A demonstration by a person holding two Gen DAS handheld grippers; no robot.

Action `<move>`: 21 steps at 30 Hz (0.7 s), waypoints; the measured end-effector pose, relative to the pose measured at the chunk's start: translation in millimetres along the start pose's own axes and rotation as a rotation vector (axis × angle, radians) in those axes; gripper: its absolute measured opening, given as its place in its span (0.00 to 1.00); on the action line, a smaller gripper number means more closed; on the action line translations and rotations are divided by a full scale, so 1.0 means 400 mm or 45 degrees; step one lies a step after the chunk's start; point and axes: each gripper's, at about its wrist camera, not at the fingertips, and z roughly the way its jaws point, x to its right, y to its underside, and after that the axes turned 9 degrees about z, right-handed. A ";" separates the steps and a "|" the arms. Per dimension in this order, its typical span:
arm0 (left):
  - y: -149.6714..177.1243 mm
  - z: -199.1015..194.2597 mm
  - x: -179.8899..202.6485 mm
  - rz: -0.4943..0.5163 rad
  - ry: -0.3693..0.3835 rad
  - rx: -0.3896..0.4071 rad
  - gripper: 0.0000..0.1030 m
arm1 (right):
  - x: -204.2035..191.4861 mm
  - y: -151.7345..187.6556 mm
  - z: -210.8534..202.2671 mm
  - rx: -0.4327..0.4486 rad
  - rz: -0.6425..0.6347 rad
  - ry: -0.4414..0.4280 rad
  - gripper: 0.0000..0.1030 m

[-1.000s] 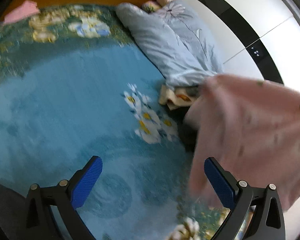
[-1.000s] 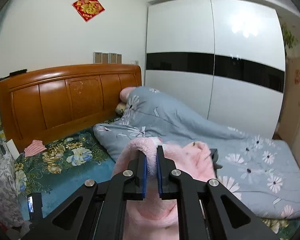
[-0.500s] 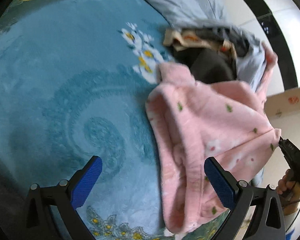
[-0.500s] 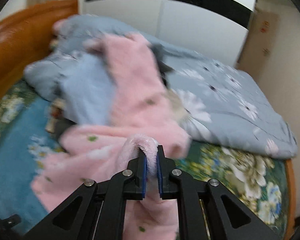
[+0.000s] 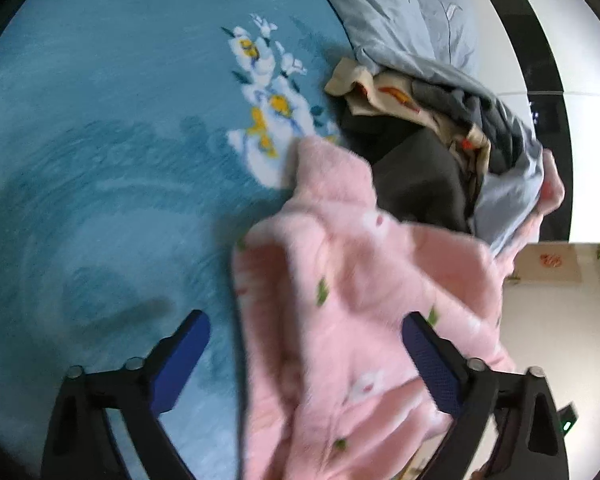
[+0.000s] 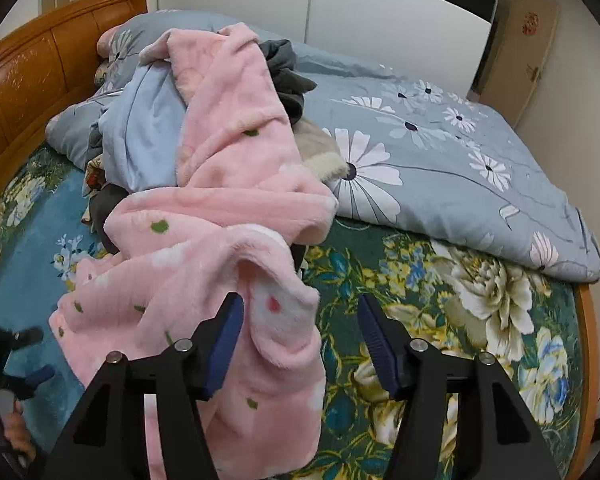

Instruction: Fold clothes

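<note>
On the blue bedspread (image 6: 4,280), the pink fleece garment (image 6: 220,208) lies loose between the right hand-held gripper's (image 6: 300,340) opening jaws

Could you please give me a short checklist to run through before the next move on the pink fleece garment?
1. Right gripper has let go: ok; its jaws are opening, a fold of the pink fleece garment sits between them unpinched.
2. Left gripper is ready to grasp: ok; jaws wide but closing, fleece edge between them, not pressed.
3. Garment lies flat: not ok; it is bunched, its upper part draped over the light blue garment.
4. Garment is clear of the clothes pile: not ok; it overlaps the dark clothes.
5. Free bedspread for spreading out: ok.
6. Sleeves located: cannot tell.
</note>
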 end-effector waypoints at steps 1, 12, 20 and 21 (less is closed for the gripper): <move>-0.011 0.009 -0.001 -0.013 -0.003 0.003 0.87 | 0.003 0.000 -0.002 -0.004 0.003 -0.001 0.59; -0.070 0.050 0.006 0.007 0.009 0.036 0.06 | 0.000 0.008 0.040 -0.073 0.019 0.000 0.59; -0.224 -0.223 -0.070 0.159 -0.156 0.365 0.06 | -0.009 0.012 0.039 -0.094 0.024 -0.025 0.59; -0.251 -0.266 -0.084 0.153 -0.171 0.405 0.06 | -0.016 0.013 0.039 -0.103 0.029 -0.040 0.59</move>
